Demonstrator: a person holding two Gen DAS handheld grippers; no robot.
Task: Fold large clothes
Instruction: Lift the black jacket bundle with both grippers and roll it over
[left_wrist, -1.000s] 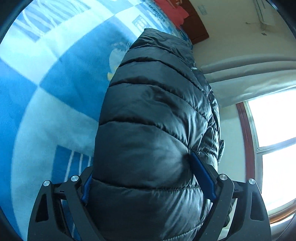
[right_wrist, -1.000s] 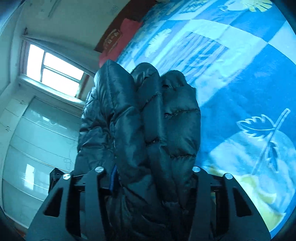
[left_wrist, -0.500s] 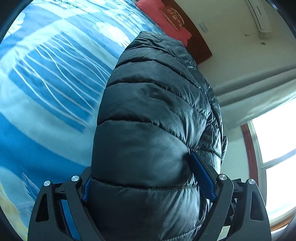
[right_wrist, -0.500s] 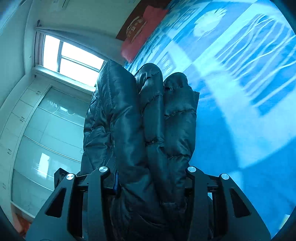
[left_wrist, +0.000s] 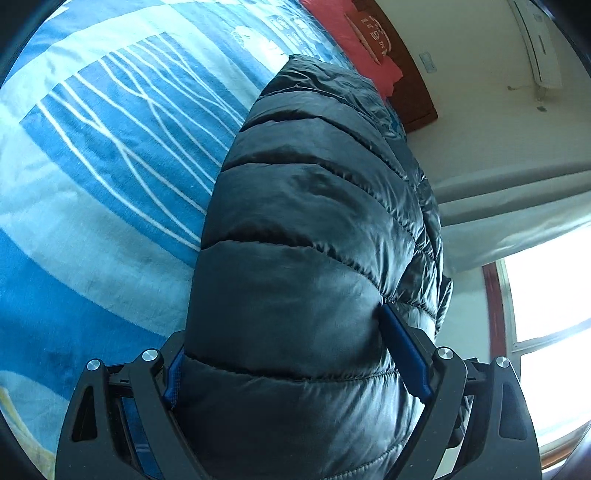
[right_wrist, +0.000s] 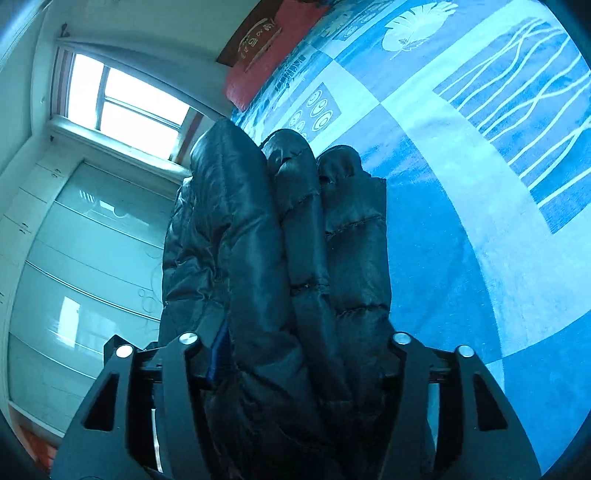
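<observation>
Your left tongs (left_wrist: 295, 373) clamp a thick roll of the black puffer jacket (left_wrist: 314, 240); both blue pads (left_wrist: 404, 352) press into the quilting, jaws spread wide around the bulk. In this view the jacket runs from 6 o'clock up to 12, held over the blue bedspread (left_wrist: 103, 177), which fills everything from 7 to 11 o'clock. A red pillow (left_wrist: 354, 37) and headboard sit at 1 o'clock; wall and window (left_wrist: 546, 295) run from 2 to 4.

In the right view, your right tongs (right_wrist: 295, 354) have just been opening, with three bunched folds of the jacket (right_wrist: 288, 258) between the jaws. The fabric fills the gap, so the hold looks loosened but not yet let go. Bedspread (right_wrist: 480, 184) lies from 1 to 5 o'clock, window (right_wrist: 122, 107) at 10, wardrobe doors (right_wrist: 74, 266) at 8 to 9.

You seem to be carrying the folded bundle to set it down. Next, lower it onto the open bedspread, then release both sides together. Keep away from the bed edge on the window side.
</observation>
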